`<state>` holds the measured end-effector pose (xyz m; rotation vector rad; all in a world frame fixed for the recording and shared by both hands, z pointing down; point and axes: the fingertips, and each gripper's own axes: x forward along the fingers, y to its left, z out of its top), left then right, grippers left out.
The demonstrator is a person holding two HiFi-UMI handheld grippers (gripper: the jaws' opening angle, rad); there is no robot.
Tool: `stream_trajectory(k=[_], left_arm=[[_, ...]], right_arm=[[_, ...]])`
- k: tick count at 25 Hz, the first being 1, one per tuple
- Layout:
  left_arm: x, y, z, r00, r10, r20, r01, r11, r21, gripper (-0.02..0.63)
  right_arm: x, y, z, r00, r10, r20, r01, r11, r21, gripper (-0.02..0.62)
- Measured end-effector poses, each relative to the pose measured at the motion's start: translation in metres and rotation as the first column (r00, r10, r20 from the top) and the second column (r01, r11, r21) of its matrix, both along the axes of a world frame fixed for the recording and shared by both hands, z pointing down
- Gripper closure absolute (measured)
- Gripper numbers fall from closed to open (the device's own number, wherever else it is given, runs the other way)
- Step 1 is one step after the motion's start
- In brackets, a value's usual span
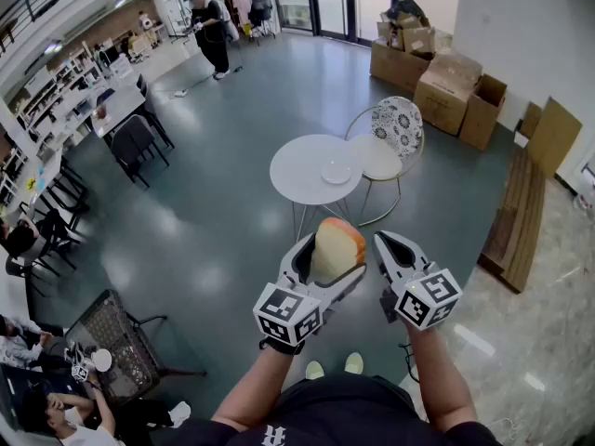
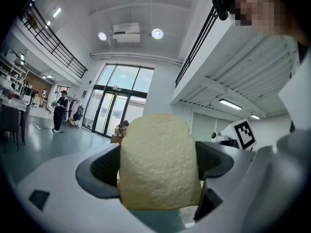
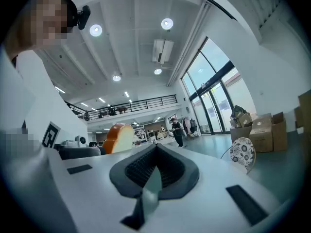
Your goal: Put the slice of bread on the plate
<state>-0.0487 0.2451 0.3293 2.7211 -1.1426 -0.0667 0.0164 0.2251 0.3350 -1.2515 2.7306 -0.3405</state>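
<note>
A slice of bread (image 1: pixel 337 247) with a pale face and an orange-brown crust stands upright between the jaws of my left gripper (image 1: pixel 332 256), which is shut on it and held level in the air. In the left gripper view the bread (image 2: pixel 158 161) fills the gap between both dark pads. My right gripper (image 1: pixel 386 244) hovers just to the right of it, shut with nothing in it; its own view shows the pads (image 3: pixel 155 166) together and the bread (image 3: pixel 118 137) off to the left. A small white plate (image 1: pixel 336 172) lies on the round white table (image 1: pixel 297 170) further ahead and below.
A patterned chair (image 1: pixel 395 128) stands against the table's right side. Cardboard boxes (image 1: pixel 437 72) and wooden boards (image 1: pixel 521 212) line the right wall. A person with a mop (image 1: pixel 209 31) is far back. A dark mesh table (image 1: pixel 112 342) and seated people are at the lower left.
</note>
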Motion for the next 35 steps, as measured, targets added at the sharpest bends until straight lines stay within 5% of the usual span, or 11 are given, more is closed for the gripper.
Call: stream_trajectory(k=[35], left_arm=[[0.029,-0.021,0.002,0.998,-0.045,0.051,0.046,0.999,-0.005,0.114]], right_arm=[[0.034,-0.017,-0.001,0.999,-0.016,0.039,0.015,1.000,0.024,0.589]])
